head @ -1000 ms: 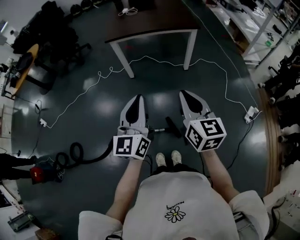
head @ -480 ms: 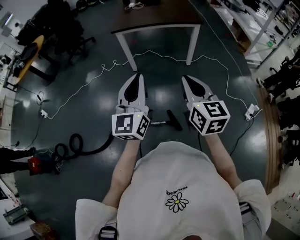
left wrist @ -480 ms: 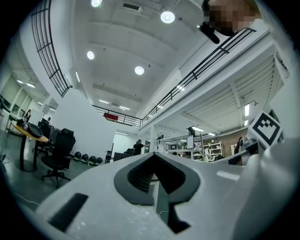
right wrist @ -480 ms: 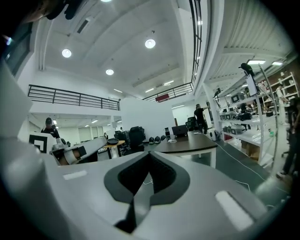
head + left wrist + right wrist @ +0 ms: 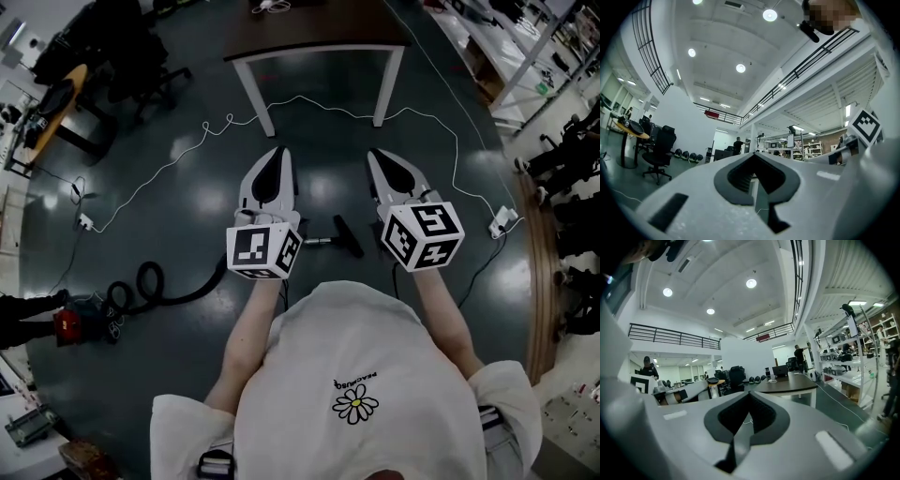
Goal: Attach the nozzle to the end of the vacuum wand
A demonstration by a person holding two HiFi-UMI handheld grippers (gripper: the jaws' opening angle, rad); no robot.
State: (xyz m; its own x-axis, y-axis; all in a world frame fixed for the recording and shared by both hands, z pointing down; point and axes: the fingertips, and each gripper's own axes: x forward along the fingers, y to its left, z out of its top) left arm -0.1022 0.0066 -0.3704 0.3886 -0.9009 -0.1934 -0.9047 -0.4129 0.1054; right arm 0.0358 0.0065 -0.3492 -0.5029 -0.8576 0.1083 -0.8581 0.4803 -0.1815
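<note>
Left gripper (image 5: pixel 279 156) and right gripper (image 5: pixel 379 157), jaws pressed together and empty, held side by side above the vacuum wand (image 5: pixel 317 244) and black nozzle (image 5: pixel 349 236) on the floor.

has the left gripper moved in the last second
Yes, a little. In the head view the left gripper has shifted up the picture, and its tip now sits closer to the foot of the table leg than it did.

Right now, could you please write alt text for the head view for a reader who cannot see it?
From above, a person holds the left hand-held gripper and right hand-held gripper, both shut and empty, over a dark floor. A black nozzle and vacuum wand lie on it between them; a hose coils at left, a table stands ahead.
</note>
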